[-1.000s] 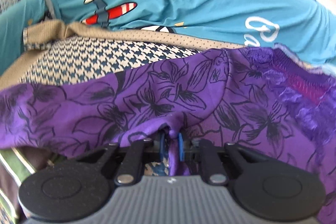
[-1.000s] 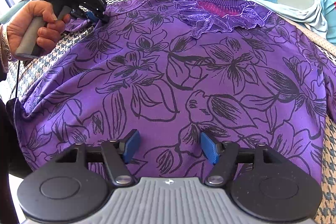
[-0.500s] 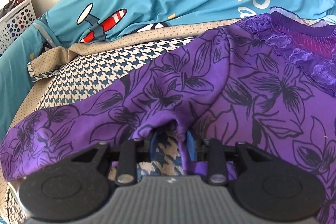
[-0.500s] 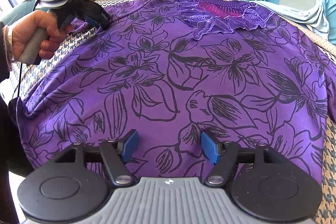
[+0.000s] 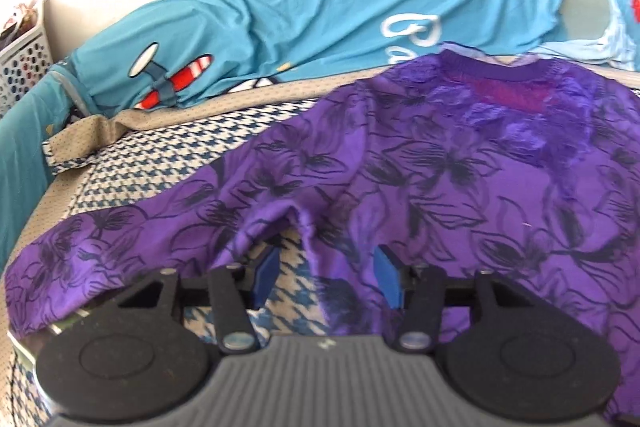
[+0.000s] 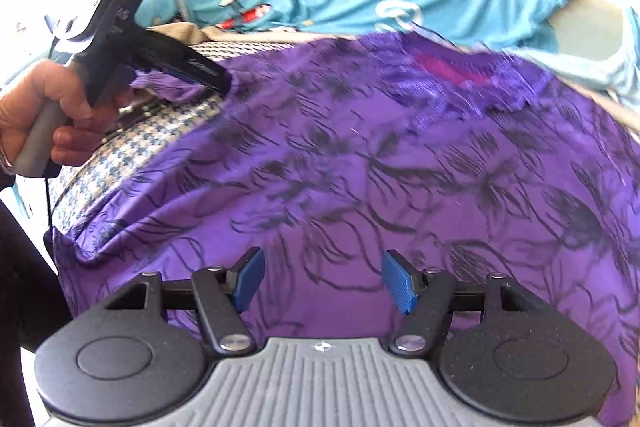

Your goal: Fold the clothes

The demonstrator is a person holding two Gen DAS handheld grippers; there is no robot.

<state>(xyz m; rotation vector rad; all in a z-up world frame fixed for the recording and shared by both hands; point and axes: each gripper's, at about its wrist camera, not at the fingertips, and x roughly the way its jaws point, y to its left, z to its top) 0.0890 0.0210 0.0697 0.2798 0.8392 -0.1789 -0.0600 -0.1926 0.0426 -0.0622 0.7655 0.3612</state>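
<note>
A purple top with black flower print (image 5: 460, 187) lies spread flat on a houndstooth surface, its lace neckline (image 5: 508, 95) at the far end. My left gripper (image 5: 325, 279) is open at the top's left sleeve; a raised fold of sleeve edge (image 5: 304, 231) sits between its blue pads, untouched by either. In the right wrist view a hand (image 6: 48, 115) holds the left gripper (image 6: 216, 75) at that sleeve. My right gripper (image 6: 323, 281) hangs open just above the purple top (image 6: 360, 155) near its lower part, holding nothing.
A teal cloth with an airplane print (image 5: 320, 11) lies bunched along the far side. The houndstooth cover (image 5: 168, 163) shows bare to the left of the top. A white perforated basket (image 5: 20, 63) stands far left. A pale blue garment (image 6: 592, 67) lies far right.
My left gripper was shut on the sleeve; it has opened, let the cloth go and drawn back. The right gripper stayed open and shifted, blurring its view.
</note>
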